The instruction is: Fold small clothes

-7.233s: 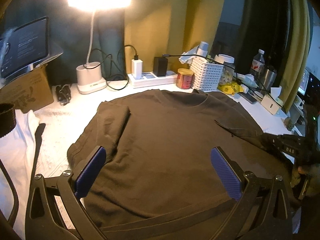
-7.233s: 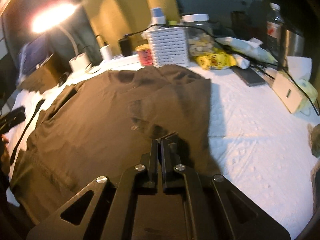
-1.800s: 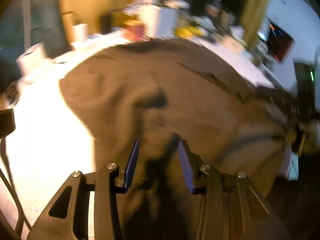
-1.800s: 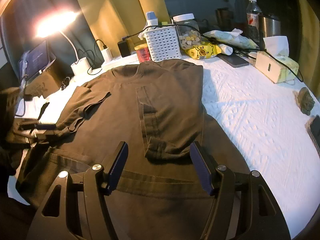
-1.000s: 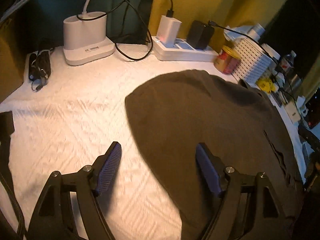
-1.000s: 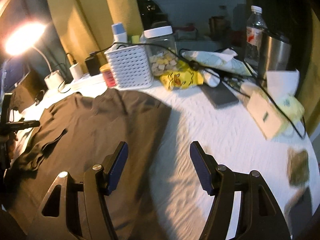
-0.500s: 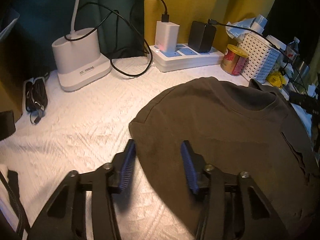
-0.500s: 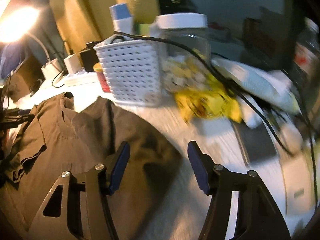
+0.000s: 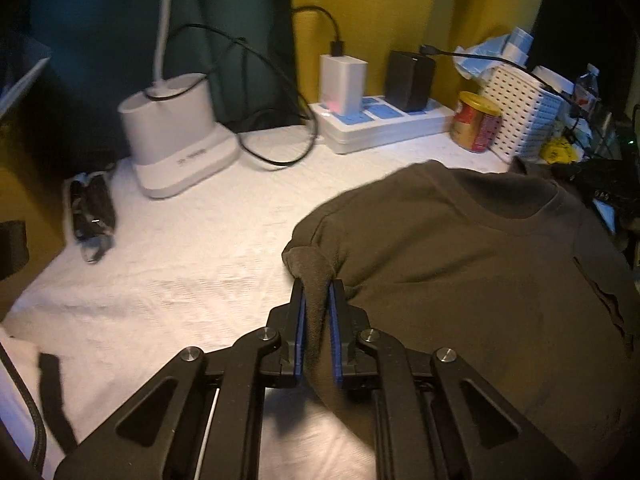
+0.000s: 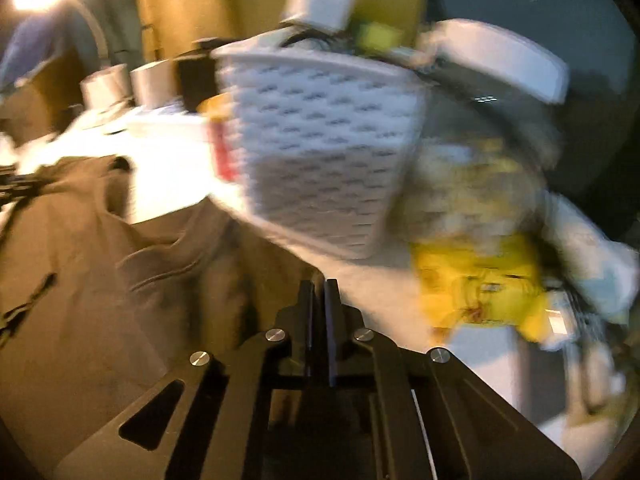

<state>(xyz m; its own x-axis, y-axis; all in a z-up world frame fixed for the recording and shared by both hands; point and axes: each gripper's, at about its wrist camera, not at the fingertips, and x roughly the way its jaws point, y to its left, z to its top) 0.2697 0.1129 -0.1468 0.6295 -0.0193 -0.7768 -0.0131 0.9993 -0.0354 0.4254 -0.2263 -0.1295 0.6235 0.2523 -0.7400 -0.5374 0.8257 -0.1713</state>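
Shirt: a dark brown T-shirt (image 9: 460, 280) lies on the white cloth (image 9: 180, 264) that covers the table, its neck opening toward the clutter at the back; in the right wrist view its collar end (image 10: 120, 272) shows at lower left.
Left gripper: the left gripper (image 9: 317, 292) has just been closing and now pinches a bunched fold at the shirt's shoulder corner; the blue pads (image 9: 301, 320) press on the fabric from both sides.
Right gripper: the right gripper (image 10: 319, 292) has just been closing and its jaws now stand together at the shirt's other top corner, by the edge of the fabric. The view is badly blurred, so I cannot tell whether fabric is caught between them.
Behind the shirt, left view: a white lamp base (image 9: 176, 136), a white power strip (image 9: 384, 126) with a white charger (image 9: 342, 84) and a black charger (image 9: 410, 80) plugged in, a red and gold tin (image 9: 476, 127), and a white perforated basket (image 9: 520, 116).
Right view: the same basket (image 10: 320, 152) looms close ahead of the jaws, with a yellow packet (image 10: 480, 284) beside it.
Left edge: a bundled black cable (image 9: 92, 216) lies on the cloth.
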